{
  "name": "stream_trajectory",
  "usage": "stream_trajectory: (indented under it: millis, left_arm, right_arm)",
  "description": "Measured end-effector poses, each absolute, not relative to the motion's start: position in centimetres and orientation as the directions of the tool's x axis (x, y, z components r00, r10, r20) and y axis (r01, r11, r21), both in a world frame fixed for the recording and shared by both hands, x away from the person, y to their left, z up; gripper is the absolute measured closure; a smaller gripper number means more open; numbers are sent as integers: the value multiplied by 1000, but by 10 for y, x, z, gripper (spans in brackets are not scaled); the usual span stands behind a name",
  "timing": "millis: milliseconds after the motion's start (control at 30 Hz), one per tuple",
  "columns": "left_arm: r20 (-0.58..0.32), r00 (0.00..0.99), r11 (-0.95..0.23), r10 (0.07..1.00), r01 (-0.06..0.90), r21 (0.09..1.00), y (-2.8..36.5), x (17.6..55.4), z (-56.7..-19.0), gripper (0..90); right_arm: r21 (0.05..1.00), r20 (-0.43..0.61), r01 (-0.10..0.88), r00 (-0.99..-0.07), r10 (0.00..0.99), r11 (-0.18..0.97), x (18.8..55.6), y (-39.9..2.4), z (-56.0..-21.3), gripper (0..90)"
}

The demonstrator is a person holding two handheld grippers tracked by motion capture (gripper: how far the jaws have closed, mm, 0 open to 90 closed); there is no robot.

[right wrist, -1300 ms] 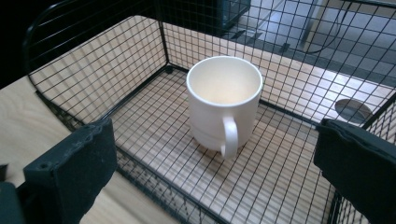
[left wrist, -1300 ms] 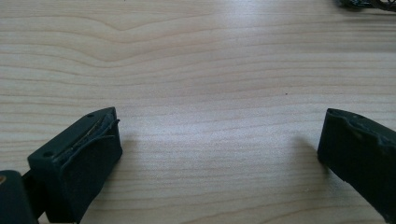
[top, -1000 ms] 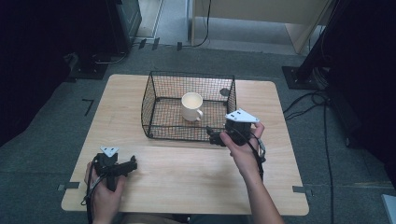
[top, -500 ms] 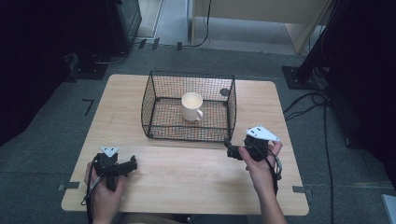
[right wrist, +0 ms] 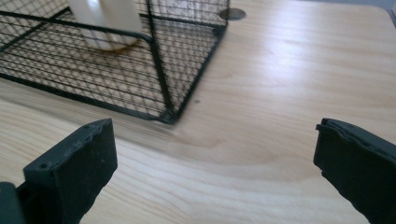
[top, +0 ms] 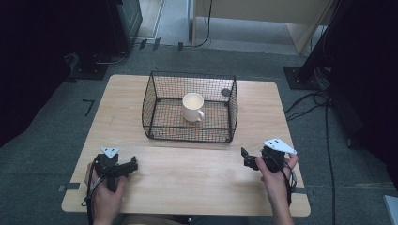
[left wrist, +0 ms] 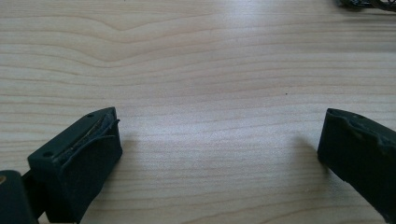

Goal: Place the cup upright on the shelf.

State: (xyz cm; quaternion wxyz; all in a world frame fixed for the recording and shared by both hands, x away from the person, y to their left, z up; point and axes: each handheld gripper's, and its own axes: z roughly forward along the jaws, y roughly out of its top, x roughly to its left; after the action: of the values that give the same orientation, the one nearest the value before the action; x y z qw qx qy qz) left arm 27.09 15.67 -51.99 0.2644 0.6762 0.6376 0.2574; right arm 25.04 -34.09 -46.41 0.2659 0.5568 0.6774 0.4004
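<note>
A white mug [top: 193, 107] stands upright inside the wire basket [top: 155, 127] at mid-table [top: 187, 173]. Left tool [top: 123, 167] and right tool [top: 247, 159] rest wide open and empty near the front edge. A clean pickup probably means reaching down over the rim.

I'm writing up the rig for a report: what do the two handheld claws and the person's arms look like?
Both the left claw and the right claw are black pistol-grip tools, each with two blocky black jaws with small holes at the tips. Each carries a pale grey three-cornered plate on top and trails a thin black cable along the wrist. The forearms are bare, no sleeves visible.
</note>
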Motion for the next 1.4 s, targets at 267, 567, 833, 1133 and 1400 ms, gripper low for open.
stream_trajectory:
  millis: [267, 567, 833, 1133, 1400]
  left_arm:
    - [11, 54, -47, 998, 726, 686, 157, 271, -520, 0]
    - [11, 54, -47, 998, 726, 686, 157, 271, -520, 0]
    - [11, 54, -47, 998, 726, 686, 157, 271, -520, 0]
    - [11, 54, -47, 998, 726, 686, 157, 271, -520, 0]
    - [11, 54, -47, 998, 726, 686, 157, 271, -520, 0]
  right_arm:
    - [815, 64, 578, -161, 985, 42, 240, -369, -485, 0]
    - [773, 53, 634, -110, 992, 29, 229, -394, -507, 0]
    - [741, 50, 671, -87, 995, 21, 219, -409, -521, 0]
    - [715, 36, 698, -99, 994, 44, 208, -426, -527, 14]
    - [715, 27, 695, -145, 989, 83, 206, -426, -527, 15]
